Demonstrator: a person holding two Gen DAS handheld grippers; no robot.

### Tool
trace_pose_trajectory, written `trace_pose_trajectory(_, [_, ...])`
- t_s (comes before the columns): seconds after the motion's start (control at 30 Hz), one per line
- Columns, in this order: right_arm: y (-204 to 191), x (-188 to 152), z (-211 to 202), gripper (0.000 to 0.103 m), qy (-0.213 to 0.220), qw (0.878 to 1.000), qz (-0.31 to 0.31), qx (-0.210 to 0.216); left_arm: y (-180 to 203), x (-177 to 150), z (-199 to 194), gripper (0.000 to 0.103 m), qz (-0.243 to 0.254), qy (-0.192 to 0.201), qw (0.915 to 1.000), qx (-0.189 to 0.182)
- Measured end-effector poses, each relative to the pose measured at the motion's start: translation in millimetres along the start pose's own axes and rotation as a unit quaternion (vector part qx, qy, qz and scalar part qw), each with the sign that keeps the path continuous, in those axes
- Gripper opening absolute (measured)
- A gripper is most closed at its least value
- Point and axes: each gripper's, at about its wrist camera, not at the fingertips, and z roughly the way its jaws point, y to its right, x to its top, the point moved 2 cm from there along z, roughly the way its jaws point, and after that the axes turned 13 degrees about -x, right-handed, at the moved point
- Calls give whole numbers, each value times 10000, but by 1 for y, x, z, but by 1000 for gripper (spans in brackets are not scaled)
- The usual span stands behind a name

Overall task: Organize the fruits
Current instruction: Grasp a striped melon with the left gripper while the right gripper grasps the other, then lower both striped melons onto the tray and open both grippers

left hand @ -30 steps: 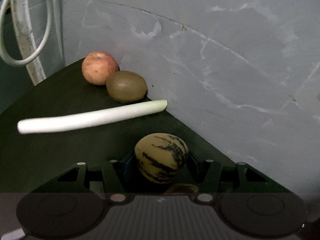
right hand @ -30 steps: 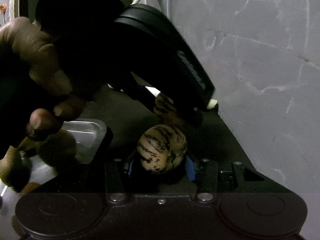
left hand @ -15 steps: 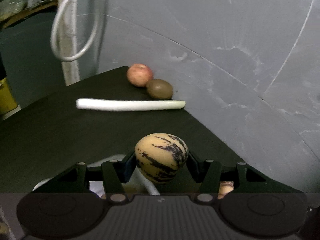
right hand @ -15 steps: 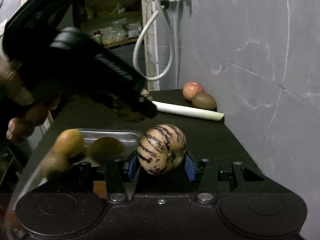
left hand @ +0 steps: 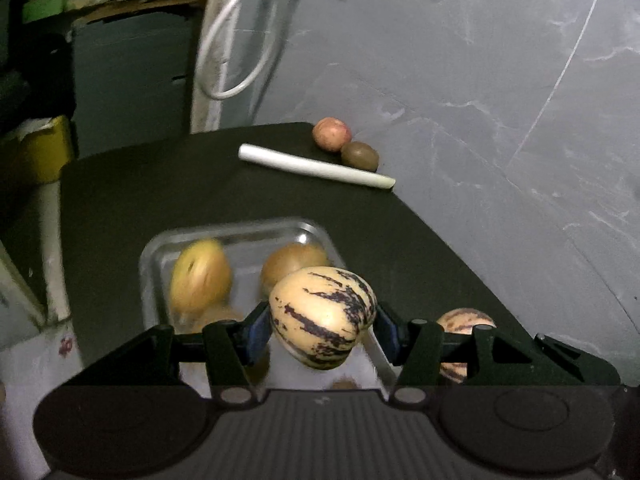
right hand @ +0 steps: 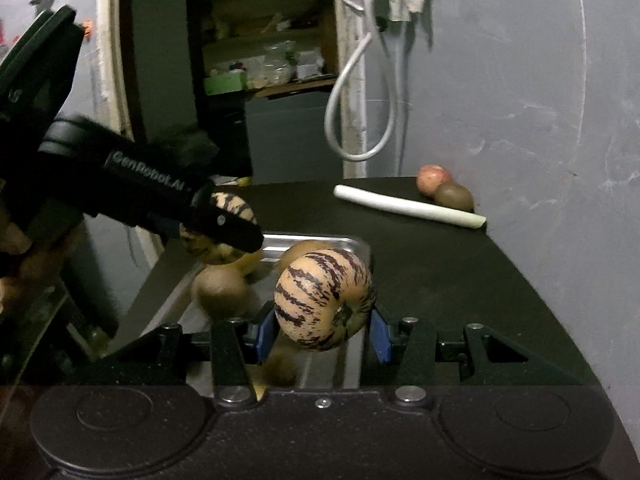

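My left gripper (left hand: 322, 328) is shut on a striped pepino melon (left hand: 322, 314) and holds it above the metal tray (left hand: 240, 230). My right gripper (right hand: 324, 330) is shut on a second striped pepino melon (right hand: 324, 304), beside the tray's right rim (right hand: 320, 240). That second melon peeks out at the right of the left wrist view (left hand: 464, 320). The left gripper with its melon (right hand: 230, 210) shows in the right wrist view, over the tray. Several yellow and brown fruits (left hand: 200, 276) lie in the tray, blurred.
A red apple (left hand: 331, 134), a kiwi (left hand: 359, 156) and a white leek stalk (left hand: 316, 166) lie at the far corner of the black table (left hand: 400, 232), against the grey wall (left hand: 500, 120). A white hose (right hand: 352, 100) hangs behind the table.
Both grippers have pulled back and risen with their melons. The tray and its fruits have come into the left wrist view, and the apple, kiwi and leek look farther away.
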Motion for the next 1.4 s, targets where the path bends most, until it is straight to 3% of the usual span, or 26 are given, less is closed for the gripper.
trace_pose_trajectory(0.3, [-20,-29,-51,49,-136,9984,-392,387,-2,-66,-41,59,-356,29,9992,176])
trace_pose_trajectory(0.6, [-29,-56,-73,49,-437,9956,-557,610,1,-107,-43,59,-489,-300,9983,102])
trace_pose_trajectory(1.4, [-35,-61,-45,49,-883,9918,-389,840,-5,-108,-16,59,-474,-733,9962,-9])
